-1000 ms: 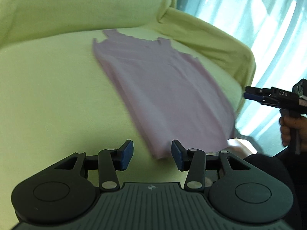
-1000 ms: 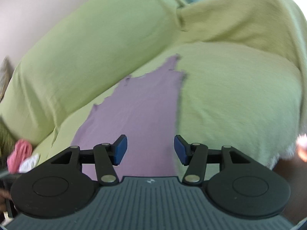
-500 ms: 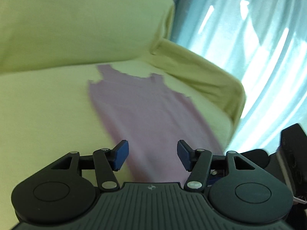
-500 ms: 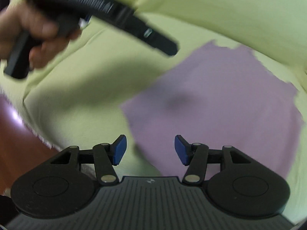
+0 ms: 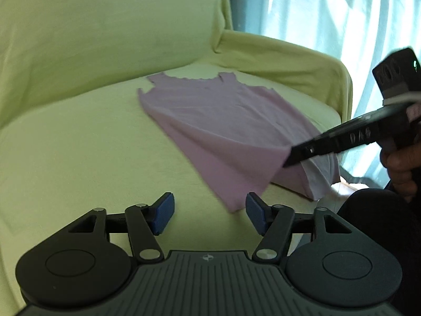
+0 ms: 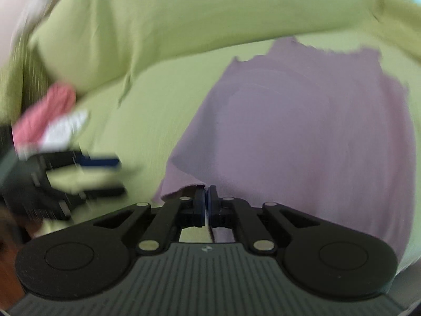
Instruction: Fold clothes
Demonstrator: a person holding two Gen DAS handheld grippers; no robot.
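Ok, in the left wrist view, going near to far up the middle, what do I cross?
Open left tongs → near corner of the purple tank top → its scalloped neckline → the green sofa backrest.

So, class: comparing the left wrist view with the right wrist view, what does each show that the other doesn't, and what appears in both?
Only the left wrist view shows the curtain, the hand holding the right gripper, and a white lining at the lifted hem. Only the right wrist view shows a pink item and the jaws shut on cloth. Both show the purple top, green sofa cover and open left gripper.
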